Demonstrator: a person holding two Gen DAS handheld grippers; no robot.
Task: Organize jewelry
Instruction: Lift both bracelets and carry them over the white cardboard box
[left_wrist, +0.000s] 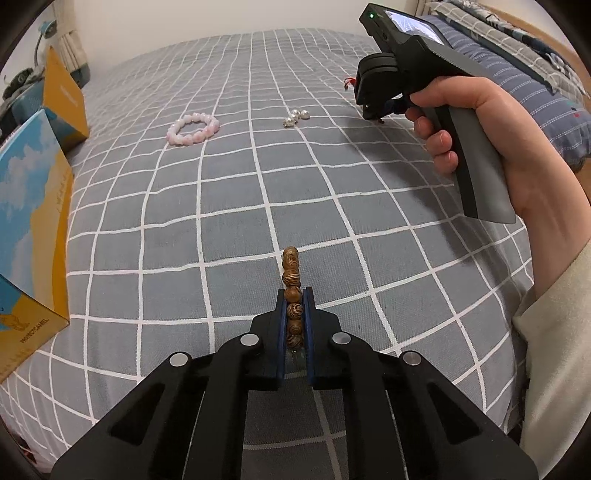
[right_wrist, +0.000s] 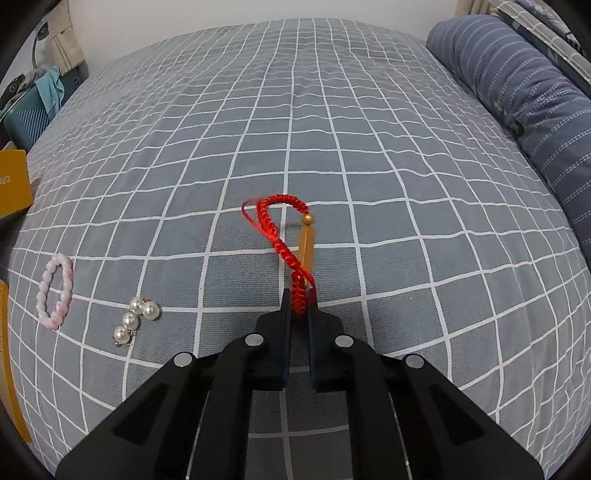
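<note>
On a checked bed (left_wrist: 229, 192), the left gripper (left_wrist: 295, 306) clamps a wooden bead bracelet (left_wrist: 291, 277); the right gripper (right_wrist: 300, 308) pinches a red braided bracelet (right_wrist: 284, 236), its loop trailing toward 12 o'clock. Beads could roll free; the thin cord might slip when lifted.

Left gripper (left_wrist: 295, 295) clamped tight, angled downward; right gripper (right_wrist: 299, 301) likewise pinched tight, gripped by a bare hand (left_wrist: 476, 122).
</note>
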